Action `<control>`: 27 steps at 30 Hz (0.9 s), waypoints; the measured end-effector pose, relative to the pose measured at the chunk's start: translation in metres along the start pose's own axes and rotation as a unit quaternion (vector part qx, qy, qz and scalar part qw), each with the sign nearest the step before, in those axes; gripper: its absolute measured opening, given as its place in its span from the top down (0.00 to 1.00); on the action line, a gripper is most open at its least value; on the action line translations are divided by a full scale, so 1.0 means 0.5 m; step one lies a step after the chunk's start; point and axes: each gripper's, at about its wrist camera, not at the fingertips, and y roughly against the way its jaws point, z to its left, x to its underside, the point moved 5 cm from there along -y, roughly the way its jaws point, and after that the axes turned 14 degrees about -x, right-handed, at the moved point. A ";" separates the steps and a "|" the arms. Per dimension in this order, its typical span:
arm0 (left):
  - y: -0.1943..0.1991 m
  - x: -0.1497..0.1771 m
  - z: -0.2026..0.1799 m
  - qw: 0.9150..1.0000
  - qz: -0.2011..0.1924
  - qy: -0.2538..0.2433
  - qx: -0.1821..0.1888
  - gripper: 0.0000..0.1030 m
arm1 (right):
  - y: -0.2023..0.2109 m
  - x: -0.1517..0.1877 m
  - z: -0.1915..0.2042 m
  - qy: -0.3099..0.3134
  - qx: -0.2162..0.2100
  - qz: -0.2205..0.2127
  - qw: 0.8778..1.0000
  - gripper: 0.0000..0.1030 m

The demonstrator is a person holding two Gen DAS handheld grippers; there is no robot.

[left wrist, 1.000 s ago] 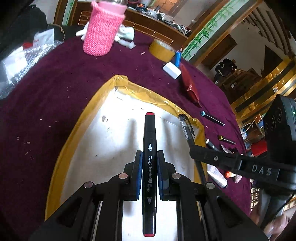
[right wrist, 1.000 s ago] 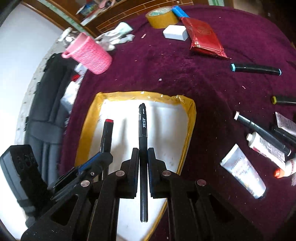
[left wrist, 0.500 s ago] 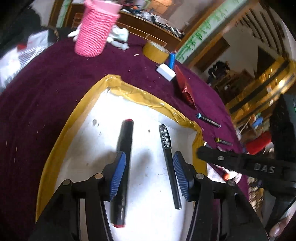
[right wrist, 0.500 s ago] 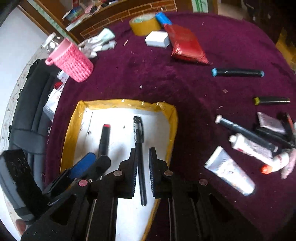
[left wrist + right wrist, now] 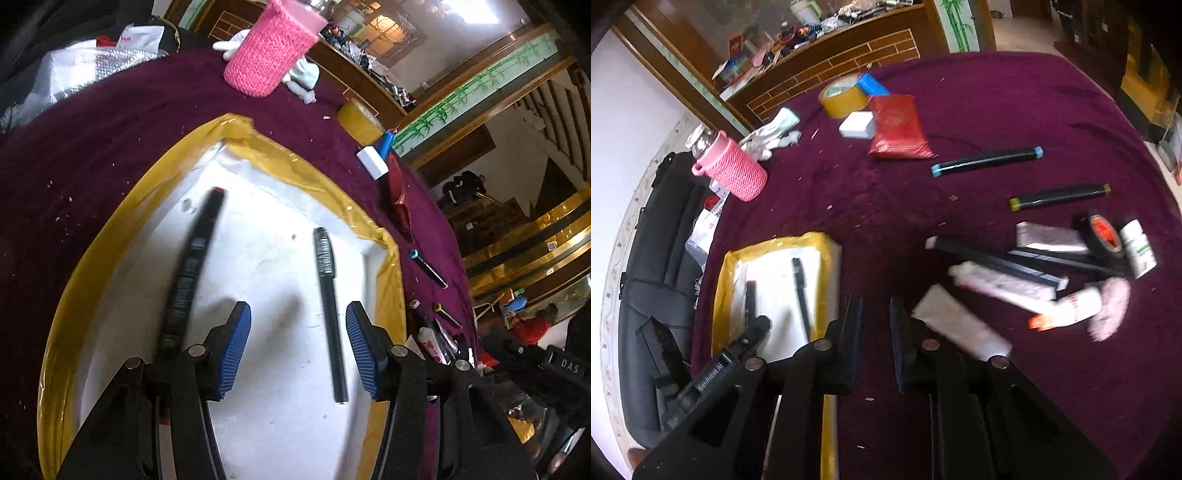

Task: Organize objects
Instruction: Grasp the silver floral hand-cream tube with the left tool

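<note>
A white tray with a yellow taped rim lies on the maroon cloth. In it are a black marker with a red cap and a black pen. My left gripper hangs open over the tray; the marker lies left of its fingers and the pen just inside its right finger, untouched. My right gripper is off the tray's right edge, its jaws opening a narrow gap with nothing between them. A white tube lies just right of its fingers.
Right of the tray is a heap of tubes, markers, a black tape roll and a white bottle. Two markers lie apart. At the back are a pink knitted bottle, yellow tape roll, white box and red packet.
My left gripper opened and let the marker go into the tray. My right gripper released the pen in the tray and pulled up and rightward, off the tray toward the heap.
</note>
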 end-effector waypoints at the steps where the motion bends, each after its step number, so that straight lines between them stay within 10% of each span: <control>1: 0.009 -0.001 -0.005 1.000 -0.004 -0.001 -0.004 0.54 | 0.018 -0.003 -0.012 0.001 0.003 -0.008 1.000 0.88; 6: 0.104 -0.020 -0.058 0.997 -0.054 -0.022 -0.041 0.54 | 0.159 -0.024 -0.078 0.039 0.050 -0.086 0.994 0.88; 9: 0.161 -0.027 -0.103 0.996 -0.066 -0.039 -0.044 0.53 | 0.249 -0.019 -0.068 0.132 0.127 -0.161 0.970 0.85; 10: 0.182 -0.029 -0.128 0.995 -0.070 -0.056 -0.046 0.53 | 0.268 -0.014 -0.066 0.153 0.144 -0.178 0.961 0.66; 11: 0.195 -0.031 -0.144 0.994 -0.074 -0.068 -0.044 0.52 | 0.281 -0.008 -0.069 0.169 0.153 -0.191 0.955 0.26; 13: 0.217 -0.030 -0.190 0.990 -0.080 -0.105 -0.041 0.49 | 0.291 -0.003 -0.101 0.166 0.156 -0.192 0.955 0.07; 17: 0.218 -0.013 -0.289 0.986 -0.063 -0.156 -0.010 0.48 | 0.278 0.006 -0.210 0.076 0.119 -0.139 0.980 0.07; 27: 0.061 0.135 -0.452 0.960 0.054 -0.273 -0.004 0.48 | 0.328 0.057 -0.373 -0.027 0.125 -0.132 0.983 0.07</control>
